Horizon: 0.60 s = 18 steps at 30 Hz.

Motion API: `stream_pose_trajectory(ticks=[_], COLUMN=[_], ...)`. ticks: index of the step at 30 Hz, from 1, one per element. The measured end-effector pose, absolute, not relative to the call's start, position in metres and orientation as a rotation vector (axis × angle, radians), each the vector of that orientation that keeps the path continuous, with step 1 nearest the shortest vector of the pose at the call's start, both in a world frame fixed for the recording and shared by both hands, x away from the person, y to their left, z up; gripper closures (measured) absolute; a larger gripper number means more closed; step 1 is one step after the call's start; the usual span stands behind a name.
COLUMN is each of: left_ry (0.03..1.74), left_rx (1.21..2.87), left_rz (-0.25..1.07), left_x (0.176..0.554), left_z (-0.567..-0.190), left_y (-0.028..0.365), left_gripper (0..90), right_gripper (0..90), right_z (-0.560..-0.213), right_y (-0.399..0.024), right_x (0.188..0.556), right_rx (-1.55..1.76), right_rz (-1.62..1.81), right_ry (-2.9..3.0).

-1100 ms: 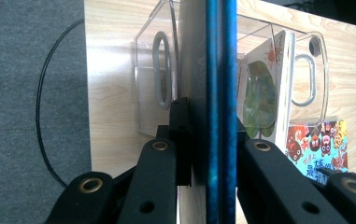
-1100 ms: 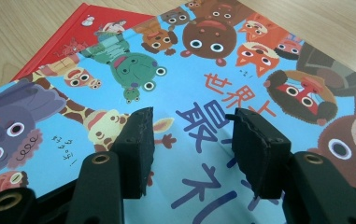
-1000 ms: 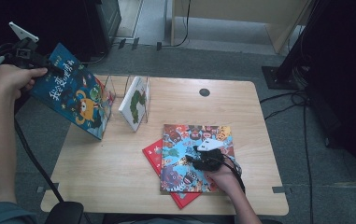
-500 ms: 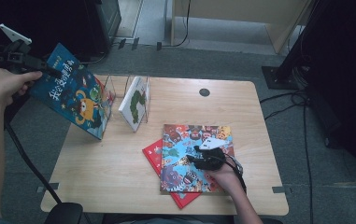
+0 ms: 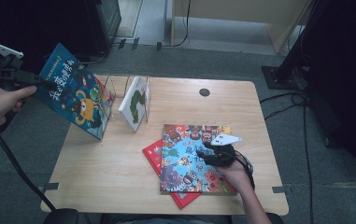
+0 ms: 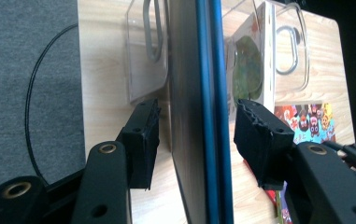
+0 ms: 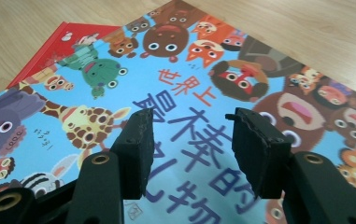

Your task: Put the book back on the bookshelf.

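A blue picture book (image 5: 75,100) leans upright against the clear rack (image 5: 119,88) at the table's left edge. My left gripper (image 5: 45,84) straddles its top corner. In the left gripper view the book's edge (image 6: 203,116) stands between the jaws with a gap on each side, so the left gripper (image 6: 197,109) is open; its jaws have just been opening. My right gripper (image 5: 203,154) hovers open over a colourful animal book (image 5: 185,158) that lies flat on a red book (image 5: 153,154). In the right gripper view the gripper (image 7: 189,119) is close above the cover (image 7: 180,70), with nothing between its fingers.
A white book with a green picture (image 5: 136,102) stands in the rack's right slot. The wooden table (image 5: 110,177) has a round cable hole (image 5: 204,92) at the back. Cables trail over the grey floor, and dark furniture stands at the back left and right.
The left gripper's jaws have let go of the blue book and the hand has drawn slightly left; the book stays leaning on the rack. The right gripper has shifted a little over the colourful book.
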<state>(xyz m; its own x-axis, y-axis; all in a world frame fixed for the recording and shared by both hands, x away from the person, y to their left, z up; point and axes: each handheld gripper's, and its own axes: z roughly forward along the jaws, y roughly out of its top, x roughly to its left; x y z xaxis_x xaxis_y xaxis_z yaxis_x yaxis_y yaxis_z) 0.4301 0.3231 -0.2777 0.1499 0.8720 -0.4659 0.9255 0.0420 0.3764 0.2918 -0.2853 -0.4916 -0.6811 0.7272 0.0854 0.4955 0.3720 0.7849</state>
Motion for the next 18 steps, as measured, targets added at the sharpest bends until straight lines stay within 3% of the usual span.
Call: stream_pose_trajectory(ticks=[18], left_ry=[1.688], left_rx=[1.827], left_rz=[-0.081], left_x=[0.357], left_z=[-0.293], left_y=[0.31], left_gripper=[48.3], right_gripper=[49.8], right_z=[-0.487], right_y=[-0.299], right_x=[0.31], right_rx=[1.109], right_rz=[1.222], right_ry=[2.347])
